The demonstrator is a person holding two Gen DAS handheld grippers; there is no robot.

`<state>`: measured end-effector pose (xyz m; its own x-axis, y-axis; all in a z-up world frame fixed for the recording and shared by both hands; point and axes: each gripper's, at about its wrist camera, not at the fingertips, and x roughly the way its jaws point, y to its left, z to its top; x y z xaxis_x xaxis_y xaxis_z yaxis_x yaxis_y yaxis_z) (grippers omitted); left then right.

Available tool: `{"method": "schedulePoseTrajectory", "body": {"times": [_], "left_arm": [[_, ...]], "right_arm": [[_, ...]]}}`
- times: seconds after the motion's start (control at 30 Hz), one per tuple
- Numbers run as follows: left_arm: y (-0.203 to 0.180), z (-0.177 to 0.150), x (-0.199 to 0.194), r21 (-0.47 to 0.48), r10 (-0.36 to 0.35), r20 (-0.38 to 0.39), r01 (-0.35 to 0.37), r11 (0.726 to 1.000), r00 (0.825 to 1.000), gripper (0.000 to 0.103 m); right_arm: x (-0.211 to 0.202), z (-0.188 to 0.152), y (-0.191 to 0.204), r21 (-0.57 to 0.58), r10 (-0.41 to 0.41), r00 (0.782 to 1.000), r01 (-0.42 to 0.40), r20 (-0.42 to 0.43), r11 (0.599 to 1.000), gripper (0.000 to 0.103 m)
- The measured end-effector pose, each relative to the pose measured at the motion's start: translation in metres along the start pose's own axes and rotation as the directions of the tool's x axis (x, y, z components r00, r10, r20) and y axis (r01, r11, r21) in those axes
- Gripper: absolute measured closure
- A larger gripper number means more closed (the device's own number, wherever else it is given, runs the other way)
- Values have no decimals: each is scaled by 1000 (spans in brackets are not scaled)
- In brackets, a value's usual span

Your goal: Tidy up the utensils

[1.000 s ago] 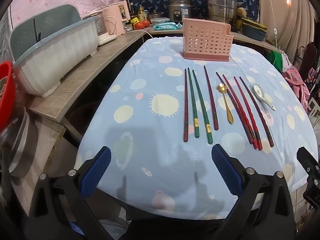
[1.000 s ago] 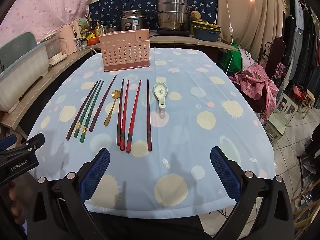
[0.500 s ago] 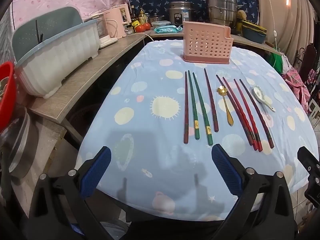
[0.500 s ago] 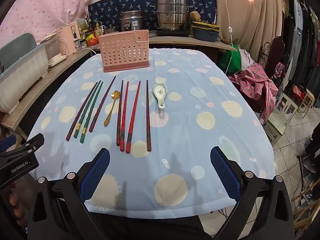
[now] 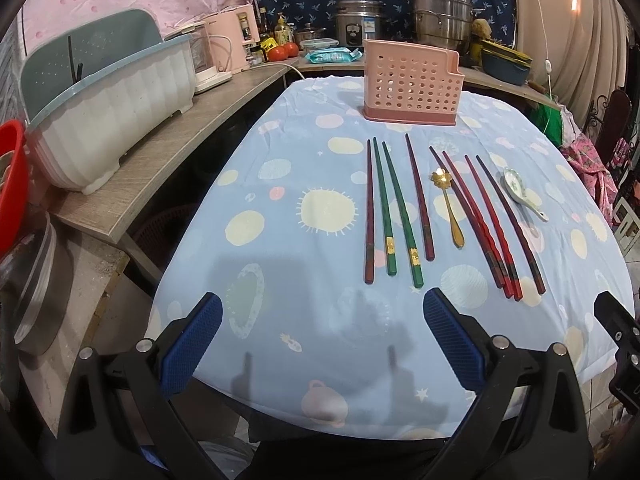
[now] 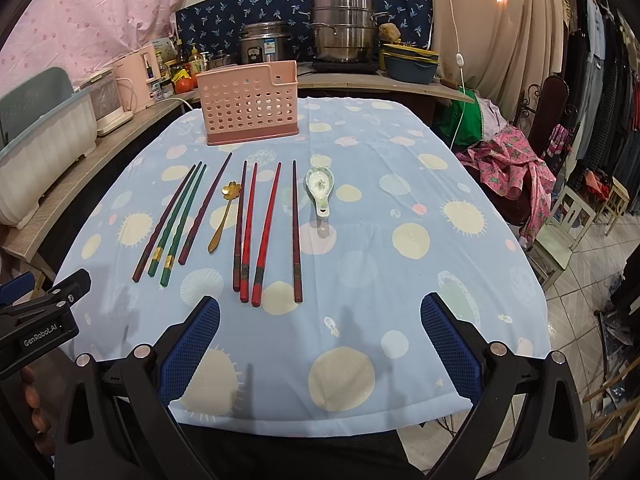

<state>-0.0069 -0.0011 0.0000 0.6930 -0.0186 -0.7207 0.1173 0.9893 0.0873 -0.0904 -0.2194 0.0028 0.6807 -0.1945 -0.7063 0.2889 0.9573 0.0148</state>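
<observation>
Left wrist view: the left gripper (image 5: 320, 336) hangs over the table's (image 5: 280, 320) near edge, jaws wide apart and empty. Chopsticks (image 5: 394, 208) lie in parallel rows mid-table beside a gold spoon (image 5: 450, 212) and a ceramic spoon (image 5: 520, 194), probably laid out for sorting into the pink holder (image 5: 412, 82) at the far edge.

Right wrist view: the right gripper (image 6: 320, 344) is likewise wide open, holding nothing, facing the red chopsticks (image 6: 262, 232). The other gripper's body reads "GenRobot.AI".

Dim indoor light, heavy fisheye distortion
</observation>
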Motion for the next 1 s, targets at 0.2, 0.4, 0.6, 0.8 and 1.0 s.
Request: {"method": "schedulePoseTrajectory", "body": {"times": [0.2,0.4,0.6,0.8,1.0], "left_arm": [[0,-1,-1,-4,-21,11,21,1000,1000,7],[-1,-2,-3,-2,-13,17,13,1000,1000,7],[-1,0,-4,5,-14,18,14,1000,1000,7],[-1,0,-3,5,-9,10,9,1000,1000,7],[-2,0,-3,11,-20,13,20,1000,1000,7]], "right_arm": [[0,0,0,1,1,1000,-1,0,1000,7],[0,0,1,0,1,1000,-1,1,1000,7],[-1,0,0,1,0,1000,0,1,1000,7],[-1,0,0,0,0,1000,0,2,1000,7],[-2,0,0,1,1,1000,-1,3,1000,7]]}}
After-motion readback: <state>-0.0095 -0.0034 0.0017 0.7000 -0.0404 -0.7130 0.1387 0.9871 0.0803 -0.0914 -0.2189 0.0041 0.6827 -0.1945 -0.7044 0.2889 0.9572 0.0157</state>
